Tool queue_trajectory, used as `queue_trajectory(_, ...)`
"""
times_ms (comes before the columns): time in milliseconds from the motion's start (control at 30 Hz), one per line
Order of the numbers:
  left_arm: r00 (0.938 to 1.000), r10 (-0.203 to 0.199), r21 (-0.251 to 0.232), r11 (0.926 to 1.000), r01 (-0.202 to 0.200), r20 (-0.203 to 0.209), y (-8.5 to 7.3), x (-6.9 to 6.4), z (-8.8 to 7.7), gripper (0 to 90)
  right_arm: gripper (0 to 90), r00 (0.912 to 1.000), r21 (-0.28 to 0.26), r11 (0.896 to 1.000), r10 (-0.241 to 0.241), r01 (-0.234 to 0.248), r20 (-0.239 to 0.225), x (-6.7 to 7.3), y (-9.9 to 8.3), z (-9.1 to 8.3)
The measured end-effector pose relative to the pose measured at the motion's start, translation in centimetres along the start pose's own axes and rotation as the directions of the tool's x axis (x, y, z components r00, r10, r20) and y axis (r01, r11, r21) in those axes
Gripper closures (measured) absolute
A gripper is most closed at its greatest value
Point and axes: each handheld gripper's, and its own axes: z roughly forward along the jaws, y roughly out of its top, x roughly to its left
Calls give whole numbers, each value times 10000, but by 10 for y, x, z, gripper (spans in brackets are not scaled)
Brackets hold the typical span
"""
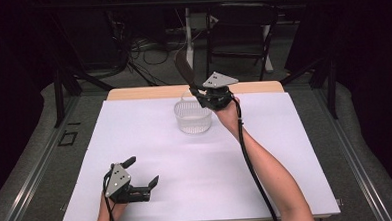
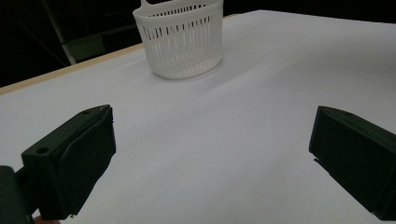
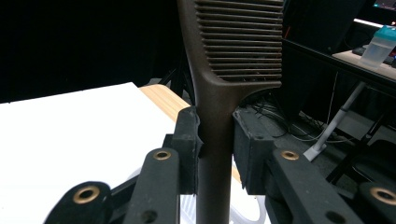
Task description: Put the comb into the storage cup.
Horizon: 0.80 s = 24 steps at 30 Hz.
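A dark brown comb [image 3: 219, 74] stands upright with its handle clamped between the jaws of my right gripper [image 3: 215, 140]. In the high view that right gripper [image 1: 199, 91] is raised just above the far rim of a white slatted basket [image 1: 193, 116], and the comb [image 1: 184, 68] sticks up and away from it. The basket [image 2: 180, 37] looks empty inside. My left gripper [image 1: 142, 172] rests low over the white sheet near the front left. Its jaws are wide apart with nothing between them, and its fingers [image 2: 74, 161] frame bare sheet.
A white sheet [image 1: 196, 165] covers the wooden table [image 1: 133, 93]. Behind the table stand a chair and cables on the floor. A bottle [image 3: 379, 46] sits on a side desk far off.
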Motion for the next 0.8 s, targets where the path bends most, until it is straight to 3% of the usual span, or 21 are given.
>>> queue_trajectory(800,10000,-5,-19,10000,5,-2,0,1,-1,7,727,9967,315,9976,-604,622,-534,-1,-8,9)
